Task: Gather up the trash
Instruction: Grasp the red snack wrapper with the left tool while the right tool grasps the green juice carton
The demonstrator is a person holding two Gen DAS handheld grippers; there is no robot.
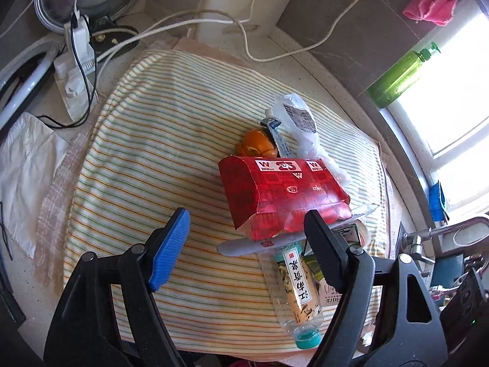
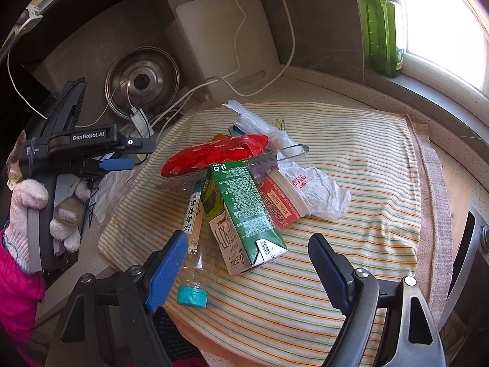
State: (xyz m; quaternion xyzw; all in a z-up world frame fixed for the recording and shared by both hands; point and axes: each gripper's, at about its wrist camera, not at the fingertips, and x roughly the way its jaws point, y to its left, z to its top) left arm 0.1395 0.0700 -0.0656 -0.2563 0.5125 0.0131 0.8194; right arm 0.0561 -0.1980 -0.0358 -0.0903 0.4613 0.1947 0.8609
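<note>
A pile of trash lies on a striped cloth [image 1: 146, 128]. In it are a red carton [image 1: 281, 192], an orange peel [image 1: 256, 145], a clear plastic bag [image 1: 301, 122] and a clear bottle [image 1: 298, 290] with a teal cap. My left gripper [image 1: 246, 217] hangs open over the cloth, its right finger just in front of the red carton. The right wrist view shows a green drink carton [image 2: 241, 211] atop the bottle [image 2: 195, 244], a red-labelled cup [image 2: 281, 202] and a crumpled white bag [image 2: 318, 192]. My right gripper [image 2: 248, 240] is open, with the green carton's near end between its fingers and untouched.
A gloved hand [image 2: 30, 202] holds the left gripper at the cloth's left edge. A pot lid [image 2: 142, 81], a power strip [image 1: 76, 61] and white cables lie behind. A white board [image 2: 229, 39] leans on the wall. A green soap bottle [image 2: 383, 30] stands on the window sill; a faucet [image 1: 443, 232] is at the right.
</note>
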